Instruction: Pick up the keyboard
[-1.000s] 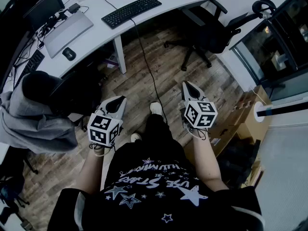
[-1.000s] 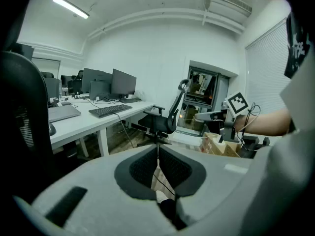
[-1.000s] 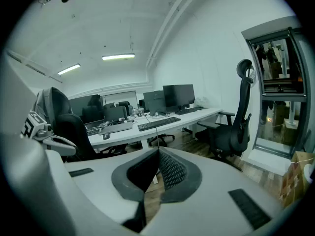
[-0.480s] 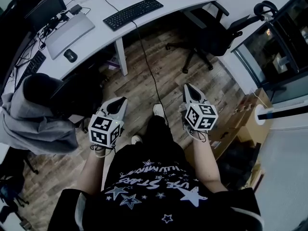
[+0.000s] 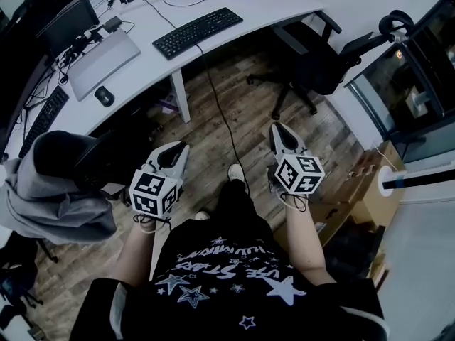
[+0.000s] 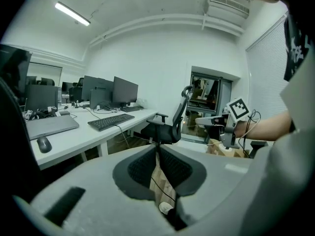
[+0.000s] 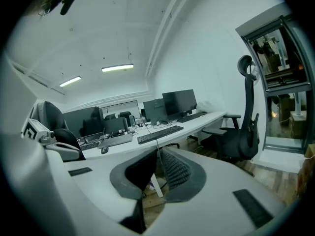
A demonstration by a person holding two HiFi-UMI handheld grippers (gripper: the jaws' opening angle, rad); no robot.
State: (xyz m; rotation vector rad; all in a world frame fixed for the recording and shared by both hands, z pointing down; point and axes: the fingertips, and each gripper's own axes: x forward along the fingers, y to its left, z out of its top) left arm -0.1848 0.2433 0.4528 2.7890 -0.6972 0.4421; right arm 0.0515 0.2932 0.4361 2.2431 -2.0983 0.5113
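The black keyboard (image 5: 197,32) lies on the white desk (image 5: 234,13) far ahead of both grippers; it also shows in the left gripper view (image 6: 110,121) and the right gripper view (image 7: 160,134). My left gripper (image 5: 179,148) is held at waist height over the wood floor, jaws shut with nothing between them. My right gripper (image 5: 279,128) hangs level with it, also shut and empty. Both point toward the desk, well short of the keyboard. Each gripper's own view shows its jaws pressed together at the left tips (image 6: 157,149) and the right tips (image 7: 158,151).
A closed silver laptop (image 5: 99,55) and a mouse (image 5: 104,96) lie left of the keyboard. A cable (image 5: 217,112) drops from the desk to the floor. A black office chair (image 5: 320,48) stands at right, a chair draped in grey cloth (image 5: 57,183) at left, cardboard boxes (image 5: 355,183) at right.
Both grippers have moved slightly forward toward the desk, and the desk with its keyboard now sits lower in the head view. Both jaws stay shut.
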